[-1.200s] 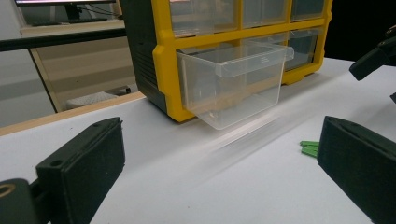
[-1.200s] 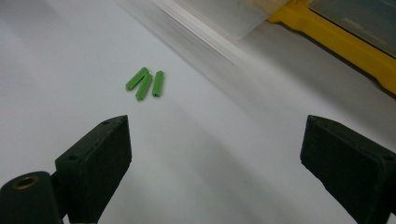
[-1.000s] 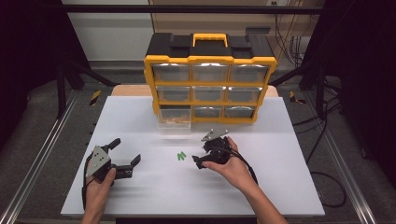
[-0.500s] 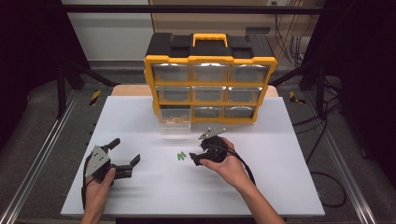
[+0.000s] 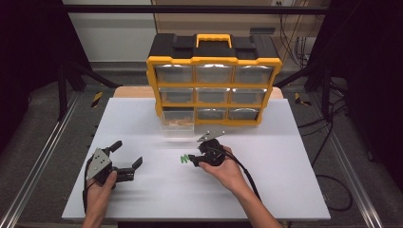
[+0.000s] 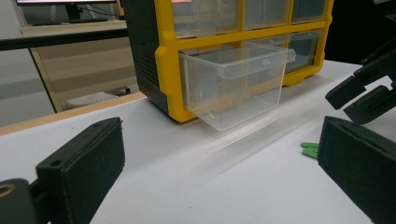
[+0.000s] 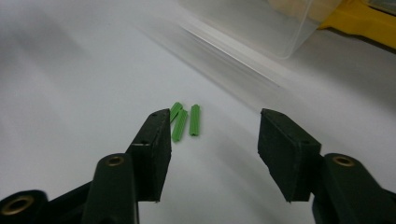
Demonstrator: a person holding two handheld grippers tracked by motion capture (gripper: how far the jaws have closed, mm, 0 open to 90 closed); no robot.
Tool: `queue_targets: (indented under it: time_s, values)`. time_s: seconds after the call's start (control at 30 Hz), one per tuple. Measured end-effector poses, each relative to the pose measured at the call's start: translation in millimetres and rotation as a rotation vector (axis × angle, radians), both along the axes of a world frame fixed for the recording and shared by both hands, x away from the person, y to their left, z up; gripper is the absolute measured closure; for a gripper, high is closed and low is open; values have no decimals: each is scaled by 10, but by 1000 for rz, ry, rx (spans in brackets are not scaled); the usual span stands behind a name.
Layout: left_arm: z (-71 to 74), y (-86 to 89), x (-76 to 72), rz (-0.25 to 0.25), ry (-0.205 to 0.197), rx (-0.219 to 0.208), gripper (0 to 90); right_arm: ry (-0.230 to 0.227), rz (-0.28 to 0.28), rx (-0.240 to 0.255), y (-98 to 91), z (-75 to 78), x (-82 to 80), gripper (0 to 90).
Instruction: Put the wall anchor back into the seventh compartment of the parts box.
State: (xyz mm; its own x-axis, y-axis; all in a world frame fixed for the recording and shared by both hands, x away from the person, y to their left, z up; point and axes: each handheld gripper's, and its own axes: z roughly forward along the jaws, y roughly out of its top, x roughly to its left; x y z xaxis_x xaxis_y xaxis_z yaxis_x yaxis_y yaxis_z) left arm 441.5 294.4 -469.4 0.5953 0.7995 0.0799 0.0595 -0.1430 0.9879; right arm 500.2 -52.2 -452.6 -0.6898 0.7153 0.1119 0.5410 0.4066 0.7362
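Just ahead of the right claw (image 7: 212,140), three small green plugs (image 7: 186,120) are seen lying side by side on the white counter (image 5: 285,190); in the right gripper view they lie beyond the tips, close by the left-hand jaw and untouched. The jaws of this claw have just been closing, yet a clear gap is kept between them and nothing is pinched. Beyond the plugs, further from the claw, a clear drawer (image 5: 177,122) is pulled out from the bottom left of a yellow and black organiser (image 5: 214,85), its front hanging over the counter.

Well to the side of that claw, the left claw (image 5: 127,156) is held low over the counter with its jaws spread wide and nothing between them. From the left gripper view the plugs (image 6: 309,150) are seen ahead and off to the right, near the right claw (image 6: 362,95).

The counter is a plain white sheet, matte and faintly reflective near the drawer. Around it a dark metal frame (image 5: 43,156), grey floor and trailing cables (image 5: 328,180) are seen.
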Motion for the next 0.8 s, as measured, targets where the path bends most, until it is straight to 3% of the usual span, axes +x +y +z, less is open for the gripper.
queue_targets:
  time_s: [0.3,0.53,0.8]
  values:
    - [-5,-4,6,0,2,0,9,4,-12,-17,67,-64,8,534]
    - [-7,-2,10,2,7,-2,9,2,-14,-3,135,-116,42,669]
    - [-8,2,13,2,8,-5,9,2,-18,-26,237,-191,55,711]
